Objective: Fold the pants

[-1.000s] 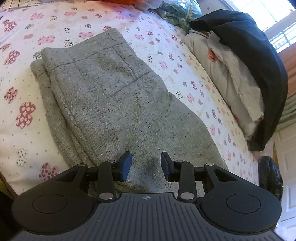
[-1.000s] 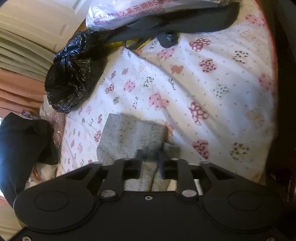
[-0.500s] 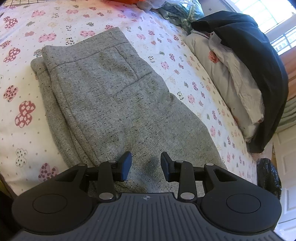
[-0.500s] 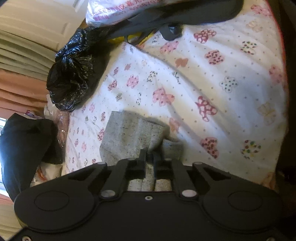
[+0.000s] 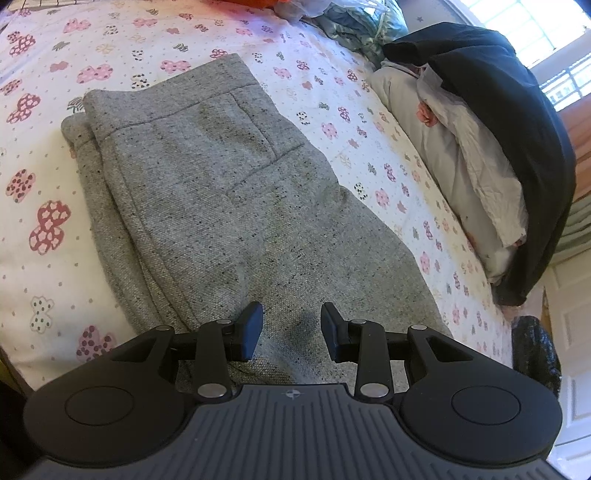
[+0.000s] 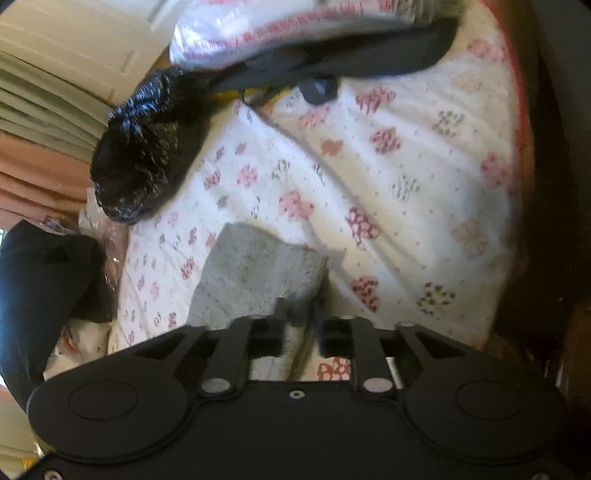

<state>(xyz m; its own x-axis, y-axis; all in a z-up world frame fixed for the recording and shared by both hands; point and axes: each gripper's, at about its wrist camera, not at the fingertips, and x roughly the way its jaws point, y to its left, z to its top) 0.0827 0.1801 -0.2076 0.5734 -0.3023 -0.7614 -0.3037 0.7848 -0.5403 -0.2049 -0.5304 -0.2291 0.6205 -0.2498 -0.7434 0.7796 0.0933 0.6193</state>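
Grey speckled pants (image 5: 229, 206) lie folded lengthwise on the flower-print bed sheet (image 5: 40, 206), waistband at the far left end. My left gripper (image 5: 291, 325) hovers open and empty just above the middle of the pants. In the right wrist view the leg end of the pants (image 6: 255, 273) is lifted off the sheet (image 6: 406, 206). My right gripper (image 6: 300, 321) is shut on that leg end, with the cloth pinched between the fingers.
A white pillow with a black garment (image 5: 491, 122) over it lies along the bed's right side. A black plastic bag (image 6: 140, 162) and a white printed bag (image 6: 295, 26) sit at the bed's foot. A door and curtains stand beyond.
My right gripper has closed on the leg end and raised it, so the cloth now hangs up off the sheet. My left gripper has stayed open and shifted slightly.
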